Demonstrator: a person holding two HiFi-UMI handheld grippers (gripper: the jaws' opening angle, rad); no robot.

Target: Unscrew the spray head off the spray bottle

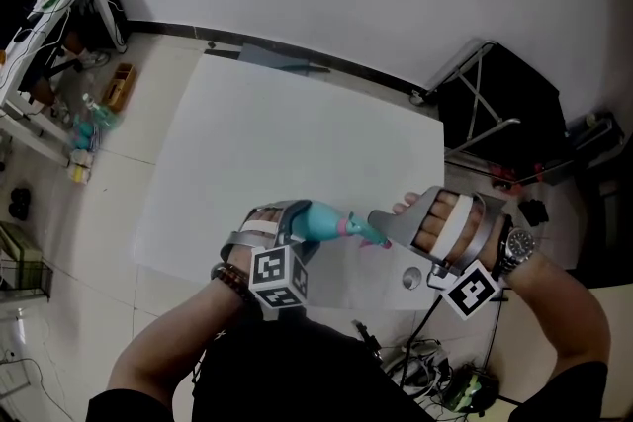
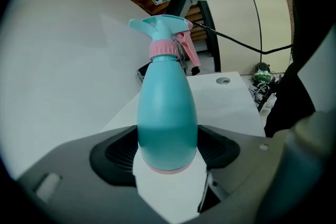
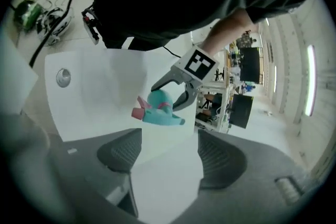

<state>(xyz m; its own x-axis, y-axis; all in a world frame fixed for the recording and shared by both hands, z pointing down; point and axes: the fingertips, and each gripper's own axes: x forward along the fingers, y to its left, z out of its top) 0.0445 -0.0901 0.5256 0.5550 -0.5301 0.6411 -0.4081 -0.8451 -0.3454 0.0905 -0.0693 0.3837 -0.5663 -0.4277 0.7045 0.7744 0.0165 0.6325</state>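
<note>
Two grippers meet over the near edge of a white table [image 1: 297,124]. The left gripper [image 2: 168,150] pinches the teal spray bottle [image 2: 167,107] by its lower body, both pads pressed against its sides, and holds it off the table with the spray head [image 2: 161,28] pointing toward the right gripper [image 3: 168,153]. A pink collar [image 2: 165,49] joins head and bottle, with a pink trigger [image 2: 190,49] beside it. The right gripper's jaws stand spread wide with nothing between them, just short of the spray head and not touching it.
</note>
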